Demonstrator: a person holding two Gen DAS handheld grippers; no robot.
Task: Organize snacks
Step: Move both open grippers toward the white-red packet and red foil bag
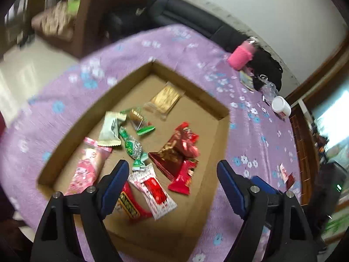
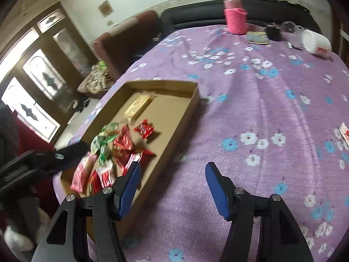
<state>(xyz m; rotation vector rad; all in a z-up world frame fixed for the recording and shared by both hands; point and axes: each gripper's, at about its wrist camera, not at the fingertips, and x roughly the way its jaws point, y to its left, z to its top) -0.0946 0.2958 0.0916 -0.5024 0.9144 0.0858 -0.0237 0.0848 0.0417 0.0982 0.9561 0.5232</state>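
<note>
1. Left gripper (image 1: 173, 170): jaws wide apart, nothing between the pads. It hangs over the near end of the cardboard tray (image 1: 192, 87).
2. Right gripper (image 2: 172, 175): jaws partly apart, empty. It hangs over the purple floral tablecloth (image 2: 250, 100), just right of the tray's long wall.
3. Most snacks are already in the tray: gold packet (image 1: 166, 99) at the far end, red wrappers (image 1: 181, 146) mid-tray, green foil candy (image 1: 132, 147), white packet (image 1: 110, 128), pink packet (image 1: 87, 166).
4. One red-and-white packet (image 2: 344, 134) lies loose on the cloth at the far right edge of the right wrist view, well apart from the right gripper. Likely next target.
5. Handling guess: light, thin, crinkly film, slippery and easily crushed. Pinch a crimped end seam or across the short width, gently.
6. The soft cloth may bunch up under the fingertips.
</note>
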